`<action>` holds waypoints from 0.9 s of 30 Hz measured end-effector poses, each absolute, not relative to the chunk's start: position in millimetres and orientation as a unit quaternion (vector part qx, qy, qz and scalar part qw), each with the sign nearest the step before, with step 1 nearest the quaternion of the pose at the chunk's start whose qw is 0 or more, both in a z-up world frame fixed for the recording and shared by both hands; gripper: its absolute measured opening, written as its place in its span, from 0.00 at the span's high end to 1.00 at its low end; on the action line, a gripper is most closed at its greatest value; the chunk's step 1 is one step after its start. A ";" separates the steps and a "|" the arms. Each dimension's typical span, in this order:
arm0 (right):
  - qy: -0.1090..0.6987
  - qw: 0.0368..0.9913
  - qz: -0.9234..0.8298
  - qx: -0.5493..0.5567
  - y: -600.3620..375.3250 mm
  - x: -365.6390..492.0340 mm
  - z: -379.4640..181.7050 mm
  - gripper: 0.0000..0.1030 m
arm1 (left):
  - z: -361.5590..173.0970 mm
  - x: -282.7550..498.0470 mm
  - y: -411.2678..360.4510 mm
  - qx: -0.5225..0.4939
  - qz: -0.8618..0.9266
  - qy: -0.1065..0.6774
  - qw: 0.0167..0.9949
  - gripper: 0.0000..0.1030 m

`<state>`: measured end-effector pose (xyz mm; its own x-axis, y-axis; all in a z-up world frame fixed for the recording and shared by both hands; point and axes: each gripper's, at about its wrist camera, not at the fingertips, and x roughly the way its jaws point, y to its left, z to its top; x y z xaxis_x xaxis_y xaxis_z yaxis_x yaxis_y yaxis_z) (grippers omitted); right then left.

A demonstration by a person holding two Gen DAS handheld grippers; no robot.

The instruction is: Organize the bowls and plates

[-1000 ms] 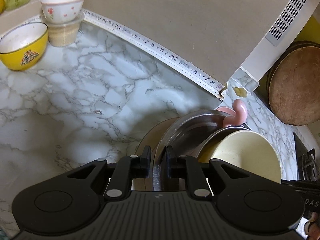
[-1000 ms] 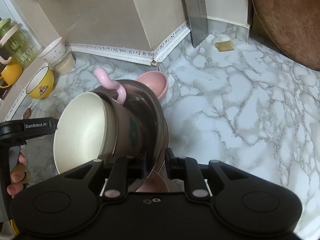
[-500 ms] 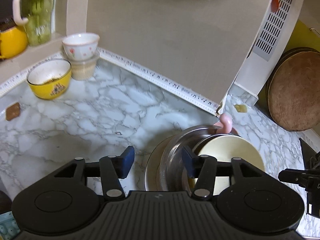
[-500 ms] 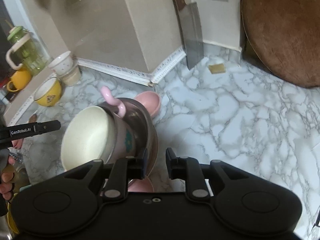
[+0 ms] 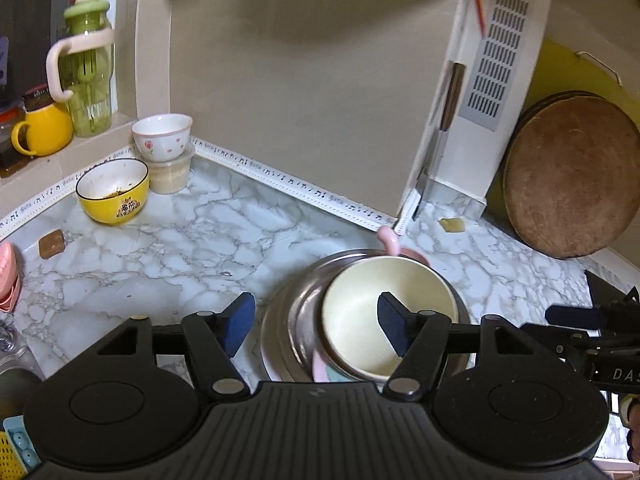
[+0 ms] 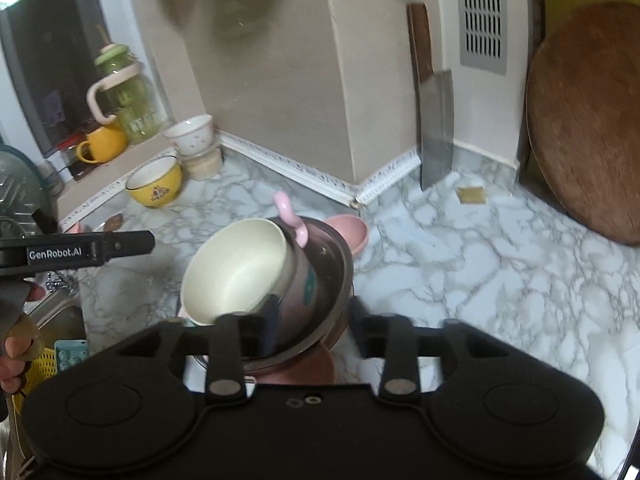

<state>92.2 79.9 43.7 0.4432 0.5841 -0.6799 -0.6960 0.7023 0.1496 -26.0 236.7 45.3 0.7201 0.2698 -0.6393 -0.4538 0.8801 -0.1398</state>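
A stack of dishes stands on the marble counter (image 5: 180, 248): a cream bowl (image 5: 384, 312) tilted inside a steel bowl (image 5: 298, 304), with a pink curved handle (image 5: 388, 240) poking up behind. My left gripper (image 5: 316, 326) hovers above the stack's near side, its jaws opening and its blue pads (image 5: 240, 324) touching nothing. In the right wrist view the cream bowl (image 6: 240, 268) leans in the steel bowl (image 6: 326, 276). My right gripper (image 6: 314, 318) has its jaws opening, with the steel rim between the fingers and not pressed. A pink bowl (image 6: 354, 232) sits behind the stack.
A yellow bowl (image 5: 114, 192) and a white flowered bowl (image 5: 162, 138) on a beige tub stand at the back left. A cleaver (image 6: 436, 128) and a round wooden board (image 6: 588, 120) lean on the wall. A sink edge (image 6: 60, 312) lies at left.
Both grippers were shut on the steel bowl's rim; both have let go, opened and drawn back and upward. The stack now rests on the counter.
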 end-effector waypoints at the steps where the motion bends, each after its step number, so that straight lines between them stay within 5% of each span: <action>1: 0.359 0.848 0.382 -0.074 77.7 89.1 45.9 0.37 | 46.7 -28.6 230.9 -0.141 0.198 0.315 0.918 0.30; 12: 0.290 0.859 0.415 -0.077 57.7 63.8 64.8 0.01 | 50.9 -51.3 186.7 -0.134 0.192 0.292 0.928 0.22; 14: 0.271 0.864 0.417 -0.083 54.0 57.2 67.5 0.00 | 50.6 -55.2 180.8 -0.140 0.189 0.289 0.928 0.20; 18: 0.247 0.871 0.415 -0.089 45.6 48.8 69.5 0.00 | 50.8 -61.2 170.1 -0.146 0.186 0.280 0.930 0.00; 27: 0.231 0.881 0.408 -0.066 29.3 40.6 68.1 0.00 | 48.6 -69.8 150.8 -0.146 0.188 0.270 0.933 0.00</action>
